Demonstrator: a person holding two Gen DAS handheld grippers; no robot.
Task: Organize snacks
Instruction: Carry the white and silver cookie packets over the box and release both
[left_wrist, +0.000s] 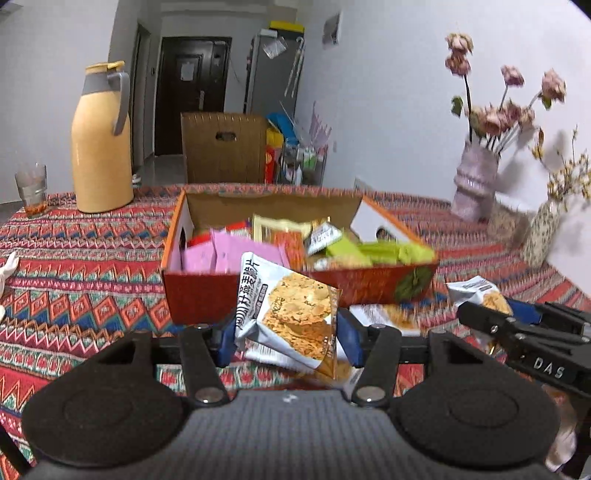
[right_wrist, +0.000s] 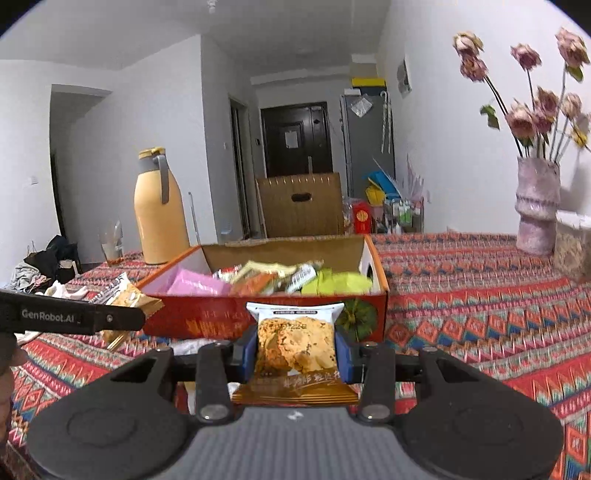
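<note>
- White walls and a dark door at the far end frame a table under a red, blue and green zigzag-patterned cloth (left_wrist: 92, 258).
- At twelve o'clock from both grippers sits an open red cardboard box (left_wrist: 207, 295), holding pink, orange, yellow and green snack packets (left_wrist: 236, 254).
- The left gripper (left_wrist: 286, 339) has its blue pads pressed on a silver-and-orange cracker packet (left_wrist: 291, 314), tilted, raised just in front of the box's near wall.
- The right gripper (right_wrist: 295, 354) is clamped on a second silver-and-orange cracker packet (right_wrist: 295, 347), upright, also just before the box's near wall.
- In the left wrist view the right gripper shows at three o'clock; in the right wrist view the left one shows at nine o'clock.
- Another loose white cracker packet (left_wrist: 384, 314) lies on the cloth beside the box's near wall.
- A pale yellow thermos jug with a grey handle (left_wrist: 101, 144) and a glass tumbler (left_wrist: 32, 188) stand at ten o'clock.
- A pinkish vase of dried roses (left_wrist: 474, 181) stands at two o'clock.
</note>
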